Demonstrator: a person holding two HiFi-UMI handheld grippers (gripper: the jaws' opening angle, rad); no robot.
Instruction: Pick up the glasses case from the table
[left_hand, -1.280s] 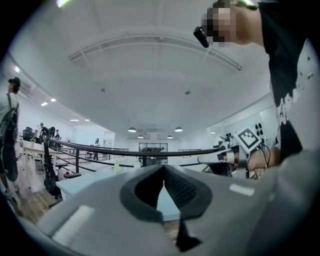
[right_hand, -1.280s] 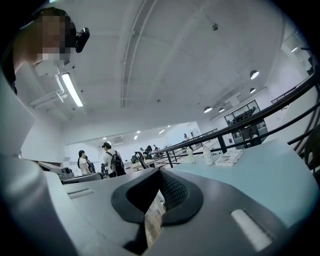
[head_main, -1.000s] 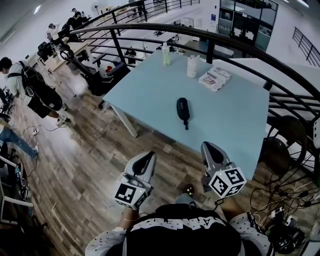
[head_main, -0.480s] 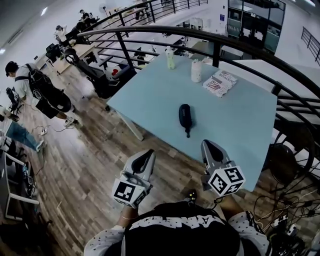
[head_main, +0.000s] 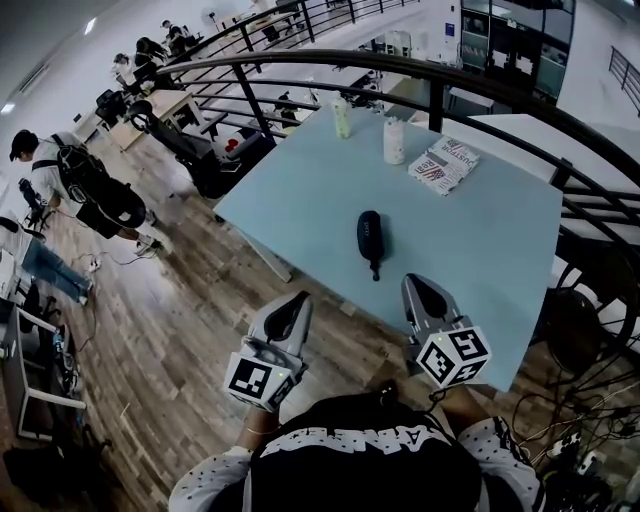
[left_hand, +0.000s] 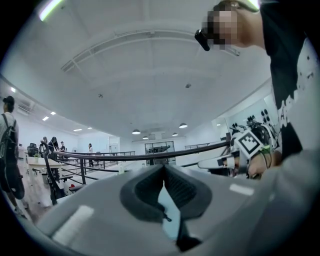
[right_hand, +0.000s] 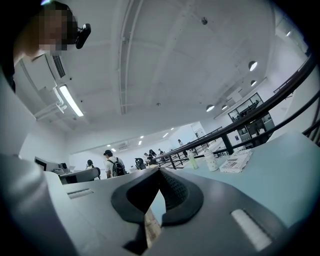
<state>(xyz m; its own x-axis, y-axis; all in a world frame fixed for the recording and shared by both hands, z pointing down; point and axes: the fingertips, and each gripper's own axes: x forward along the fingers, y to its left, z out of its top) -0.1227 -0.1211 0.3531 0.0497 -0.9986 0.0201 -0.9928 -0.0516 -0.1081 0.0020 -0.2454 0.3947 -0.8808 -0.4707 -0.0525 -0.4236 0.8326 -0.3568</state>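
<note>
The black glasses case (head_main: 370, 233) lies near the middle of the pale blue table (head_main: 480, 240), its short strap trailing toward me. My left gripper (head_main: 300, 298) hovers over the wooden floor short of the table's near edge, jaws shut and empty. My right gripper (head_main: 411, 281) is level with it, tips at the table's near edge, also shut on nothing. Both point toward the table, the case ahead and between them. In the left gripper view the closed tips (left_hand: 164, 169) hide the case; the right gripper view shows shut tips (right_hand: 159, 171) and no case.
A bottle (head_main: 342, 117), a white container (head_main: 394, 141) and a printed packet (head_main: 444, 163) stand at the table's far side. A black curved railing (head_main: 430, 75) runs behind. A round black chair (head_main: 575, 330) is at right. People stand on the wooden floor at far left.
Both grippers and I have moved nearer the table; the case now sits closer ahead. Both grippers stayed shut.
</note>
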